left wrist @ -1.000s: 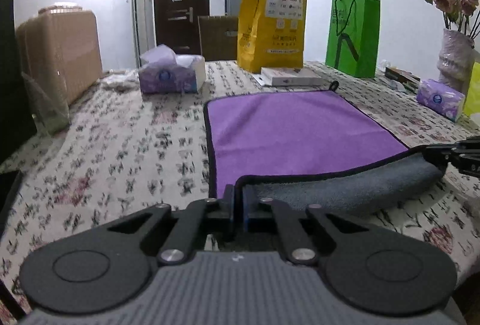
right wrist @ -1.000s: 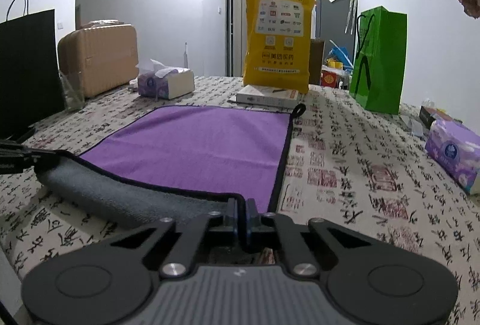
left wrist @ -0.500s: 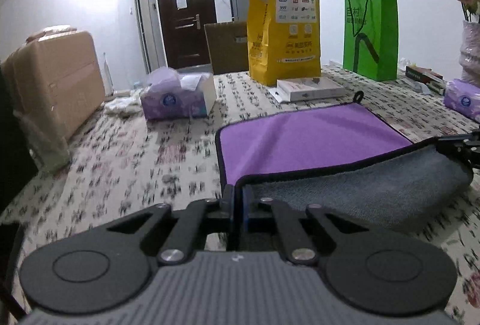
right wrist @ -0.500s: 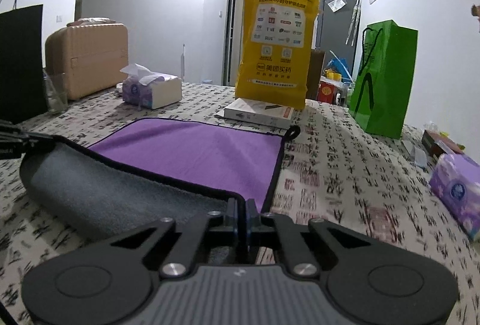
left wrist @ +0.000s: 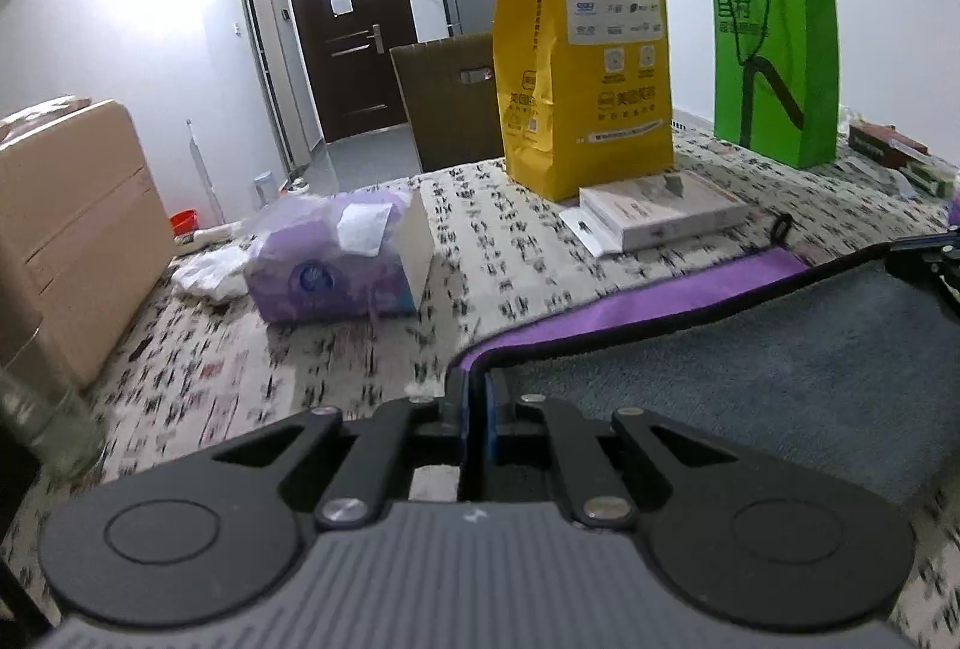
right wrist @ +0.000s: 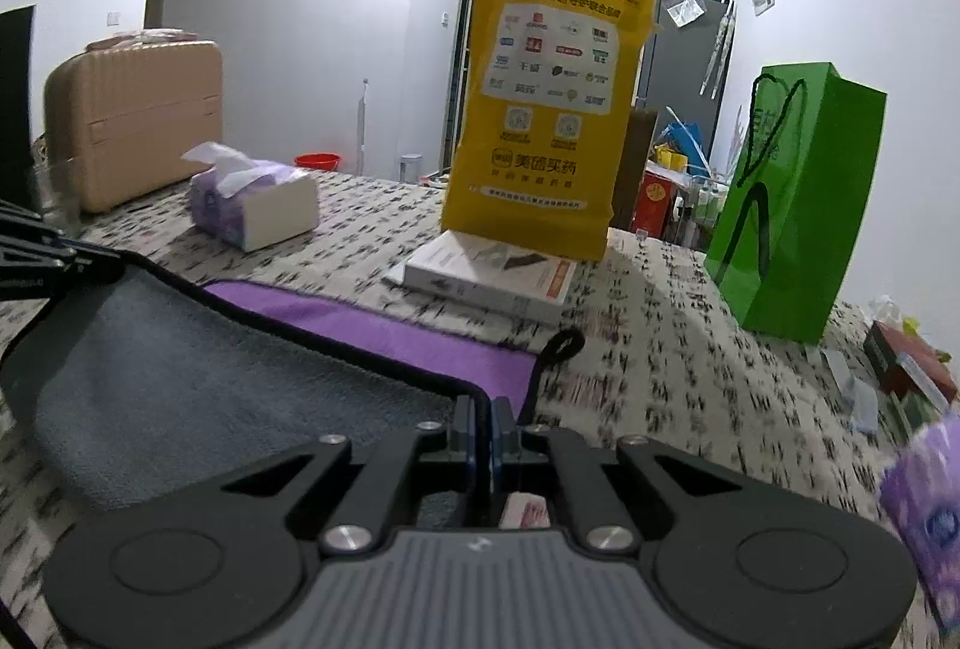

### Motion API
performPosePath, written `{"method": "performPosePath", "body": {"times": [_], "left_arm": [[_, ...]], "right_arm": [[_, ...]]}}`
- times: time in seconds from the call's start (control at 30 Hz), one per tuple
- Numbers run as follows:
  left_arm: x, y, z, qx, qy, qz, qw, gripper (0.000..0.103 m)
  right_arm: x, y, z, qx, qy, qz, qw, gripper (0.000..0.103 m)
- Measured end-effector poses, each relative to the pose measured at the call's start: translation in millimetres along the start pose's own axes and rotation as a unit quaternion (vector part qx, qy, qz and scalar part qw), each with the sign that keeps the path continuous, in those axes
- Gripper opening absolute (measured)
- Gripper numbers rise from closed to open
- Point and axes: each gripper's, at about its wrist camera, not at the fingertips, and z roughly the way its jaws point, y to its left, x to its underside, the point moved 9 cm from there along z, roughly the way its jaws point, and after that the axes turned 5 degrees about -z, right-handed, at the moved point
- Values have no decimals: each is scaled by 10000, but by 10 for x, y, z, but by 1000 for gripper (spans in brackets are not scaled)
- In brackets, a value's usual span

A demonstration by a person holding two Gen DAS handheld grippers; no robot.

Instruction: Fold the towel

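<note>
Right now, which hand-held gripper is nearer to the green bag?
Right. The right hand-held gripper grips the towel corner on the side where the green bag stands. The left hand-held gripper grips the opposite corner, farther from it.

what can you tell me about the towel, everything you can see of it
The towel is soft, fuzzy cloth, purple on one face and grey on the other, edged in black binding with a small black hanging loop at a far corner. It lies on the patterned tablecloth, partway folded: the near edge is lifted and carried over, so the grey side faces up and only a purple strip shows beyond. The left gripper and right gripper each pinch a corner of that edge.
</note>
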Motion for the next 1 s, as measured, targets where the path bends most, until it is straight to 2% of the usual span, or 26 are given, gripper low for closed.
{"method": "performPosePath", "body": {"times": [0.2, 0.47, 0.57, 0.63, 0.73, 0.8, 0.9, 0.93, 1.0], "left_arm": [[-211, 73, 429, 34, 178, -4, 9998, 6], [-190, 146, 937, 99, 541, -159, 9984, 6], [-90, 154, 1092, 115, 771, -210, 9967, 8], [-67, 159, 1093, 142, 660, -176, 9976, 10], [-52, 185, 1085, 139, 625, -152, 9978, 19], [-57, 244, 1100, 6, 618, -198, 9979, 43], [-60, 330, 1111, -78, 676, -292, 9973, 55], [-61, 350, 1101, -87, 703, -304, 9970, 58], [-65, 377, 1062, -142, 720, -309, 9968, 72]], "right_arm": [[-174, -162, 496, -83, 159, 186, 9997, 5], [-166, -267, 1076, -147, 515, 314, 9981, 5], [-102, -264, 1178, -115, 658, 278, 9974, 11], [-79, -295, 1194, -75, 633, 328, 9974, 15], [-64, -348, 1190, -50, 622, 446, 9971, 31], [-49, -392, 1196, 56, 637, 469, 9969, 45], [-39, -486, 1205, 119, 687, 616, 9957, 61], [-43, -518, 1195, 143, 689, 663, 9953, 63], [-68, -556, 1141, 182, 638, 712, 9953, 65]]}}
